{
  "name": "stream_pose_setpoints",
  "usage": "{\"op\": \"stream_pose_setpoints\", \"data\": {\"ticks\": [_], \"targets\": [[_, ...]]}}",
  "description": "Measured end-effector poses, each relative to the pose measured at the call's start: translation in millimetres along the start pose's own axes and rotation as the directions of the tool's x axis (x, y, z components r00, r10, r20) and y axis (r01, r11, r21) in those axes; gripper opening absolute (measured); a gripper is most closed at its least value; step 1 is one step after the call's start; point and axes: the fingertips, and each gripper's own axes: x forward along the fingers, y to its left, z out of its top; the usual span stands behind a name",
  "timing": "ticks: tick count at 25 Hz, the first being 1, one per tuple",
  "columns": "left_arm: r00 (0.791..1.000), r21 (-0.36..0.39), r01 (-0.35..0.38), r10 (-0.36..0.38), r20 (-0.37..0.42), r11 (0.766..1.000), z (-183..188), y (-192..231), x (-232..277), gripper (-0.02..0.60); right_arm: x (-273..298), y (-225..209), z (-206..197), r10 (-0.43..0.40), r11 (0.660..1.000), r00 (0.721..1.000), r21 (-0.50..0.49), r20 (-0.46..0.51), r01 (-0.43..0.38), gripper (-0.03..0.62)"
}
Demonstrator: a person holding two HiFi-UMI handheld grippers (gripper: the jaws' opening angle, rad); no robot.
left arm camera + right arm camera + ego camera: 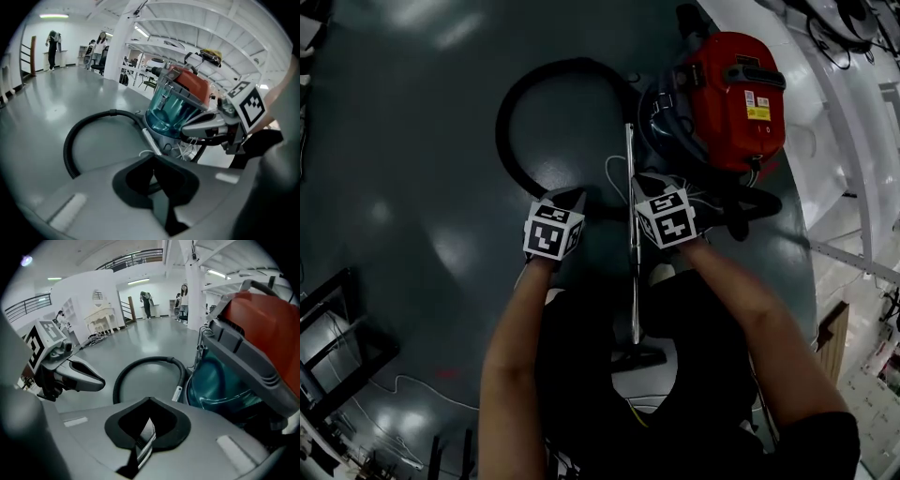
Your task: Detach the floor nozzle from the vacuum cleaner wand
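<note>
Presently both tools hang over the grey floor, pointing away from me.

Far left, the black hose lies in a wide loop that curls round to the machine.

My left gripper overlaps the near edge of that loop in the head view. Its jaws are drawn together to a seam, with only a dark hollow between them. Nothing is held.

Next, the chrome wand runs straight from the hose end back toward my feet, passing between my forearms. The floor nozzle sits at the wand's near end. It is dark, partly lost against my clothing, and appears still joined.

My right gripper is just to the right of the wand. Its jaws are likewise brought together to a narrow slit and clamp nothing I can see. A sliver of chrome shows through the hollow.

A thin white cable lies loose beside the wand.

Far right stands the red vacuum cleaner, with its blue-tinted bin facing both grippers.
</note>
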Motion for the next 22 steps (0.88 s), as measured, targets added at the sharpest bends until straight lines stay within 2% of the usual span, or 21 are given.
{"op": "stream_pose_setpoints", "data": {"ticks": [4,7,9,12,17,22], "targets": [[0.999,0.025,-0.008,0.007,0.036,1.000,9,23,37,0.008,32,-21,-1,-0.067,0.996,0.997,0.057,0.033,0.065,-0.005],[0.988,-0.101,-0.014,0.030,0.154,0.995,28,39,59,0.008,47,-34,-5,-0.127,0.983,0.990,0.138,0.058,0.118,-0.005],[0.977,-0.153,-0.003,0.035,0.211,0.988,33,43,76,0.008,58,-39,-3,-0.145,0.981,0.985,0.143,0.089,0.131,-0.005],[0.982,-0.127,-0.004,0.028,0.189,0.992,20,44,110,0.008,77,-43,0,-0.147,0.985,0.981,0.109,0.128,0.133,-0.005],[0.983,-0.094,0.000,0.017,0.184,0.996,-1,46,150,0.008,100,-48,-16,-0.159,0.987,0.979,0.017,0.127,0.158,-0.005],[0.981,-0.100,0.026,-0.006,0.196,0.995,-2,39,173,0.008,102,-57,-9,-0.152,0.983,0.976,0.123,0.157,0.134,-0.005]]}}
